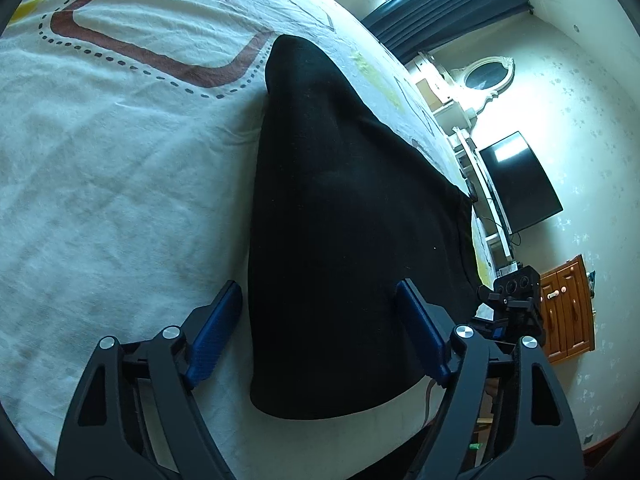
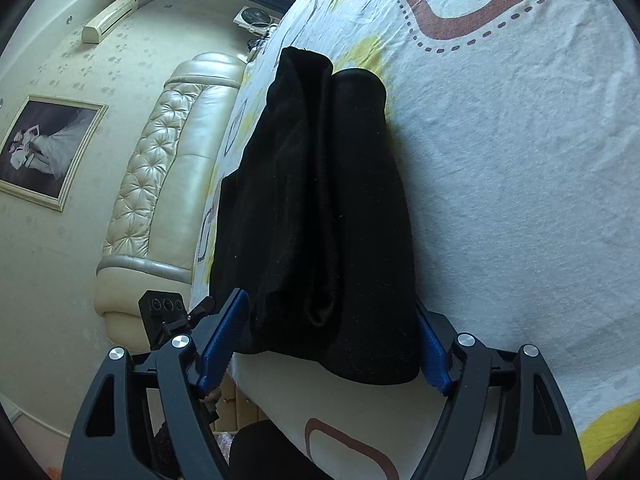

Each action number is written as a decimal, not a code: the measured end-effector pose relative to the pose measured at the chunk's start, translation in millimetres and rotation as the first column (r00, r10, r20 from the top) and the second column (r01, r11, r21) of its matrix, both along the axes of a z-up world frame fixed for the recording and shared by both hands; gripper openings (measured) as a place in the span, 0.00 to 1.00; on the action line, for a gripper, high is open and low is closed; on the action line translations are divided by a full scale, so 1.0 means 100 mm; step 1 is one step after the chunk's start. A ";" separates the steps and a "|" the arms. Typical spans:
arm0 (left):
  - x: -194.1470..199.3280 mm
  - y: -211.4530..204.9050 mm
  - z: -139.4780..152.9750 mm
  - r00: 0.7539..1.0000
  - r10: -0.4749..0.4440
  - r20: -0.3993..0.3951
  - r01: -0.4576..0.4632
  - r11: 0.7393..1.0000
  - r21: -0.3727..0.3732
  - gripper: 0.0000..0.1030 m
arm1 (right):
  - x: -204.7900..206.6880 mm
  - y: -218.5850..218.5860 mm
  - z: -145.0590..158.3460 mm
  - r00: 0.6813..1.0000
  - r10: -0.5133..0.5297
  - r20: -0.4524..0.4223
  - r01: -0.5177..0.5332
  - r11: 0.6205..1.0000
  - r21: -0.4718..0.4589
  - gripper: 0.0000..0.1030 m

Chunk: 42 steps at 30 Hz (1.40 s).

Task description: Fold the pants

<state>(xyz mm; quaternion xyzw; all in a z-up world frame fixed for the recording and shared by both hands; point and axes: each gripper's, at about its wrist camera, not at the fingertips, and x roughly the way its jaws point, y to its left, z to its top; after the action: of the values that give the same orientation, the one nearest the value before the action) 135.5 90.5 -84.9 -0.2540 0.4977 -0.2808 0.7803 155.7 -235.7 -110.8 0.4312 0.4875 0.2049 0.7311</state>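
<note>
Left wrist view: black pants (image 1: 340,240) lie folded flat on the patterned sheet (image 1: 120,168), smooth, narrowing toward the far end. Left gripper (image 1: 320,332) jaws stand open, one blue pad on each side of the near edge, not pressing it. Right gripper (image 1: 514,300) visible beyond.

Right wrist view: pants (image 2: 320,220) show stacked layers with lengthwise creases, near the bed's edge. Right gripper (image 2: 328,340) jaws open, straddling the near end without clamping.

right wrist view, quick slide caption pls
Open right gripper straddling the near end of folded black pants on a patterned bedsheet.
</note>
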 end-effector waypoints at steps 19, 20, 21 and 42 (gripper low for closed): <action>-0.11 -0.10 0.11 0.999 0.048 0.019 -0.050 0.993 0.109 0.39 | -0.06 -0.07 -0.05 0.998 -0.063 -0.015 0.064 0.998 0.006 0.40; -0.12 -0.10 0.12 0.999 0.048 0.021 -0.050 0.992 0.112 0.39 | -0.06 -0.07 -0.05 0.998 -0.065 -0.017 0.065 0.998 0.007 0.40; -0.12 -0.10 0.13 0.999 0.049 0.022 -0.052 0.992 0.115 0.39 | -0.06 -0.07 -0.04 0.998 -0.066 -0.017 0.066 0.998 0.007 0.40; -0.18 -0.11 0.15 0.999 0.040 0.030 -0.045 0.987 0.153 0.38 | -0.05 -0.07 -0.02 0.997 -0.070 -0.018 0.070 0.998 0.002 0.39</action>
<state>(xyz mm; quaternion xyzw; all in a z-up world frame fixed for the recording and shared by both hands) 117.2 80.0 -69.6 -0.1999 0.5017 -0.2284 0.8101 150.8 -242.6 -112.3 0.4507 0.4783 0.1758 0.7329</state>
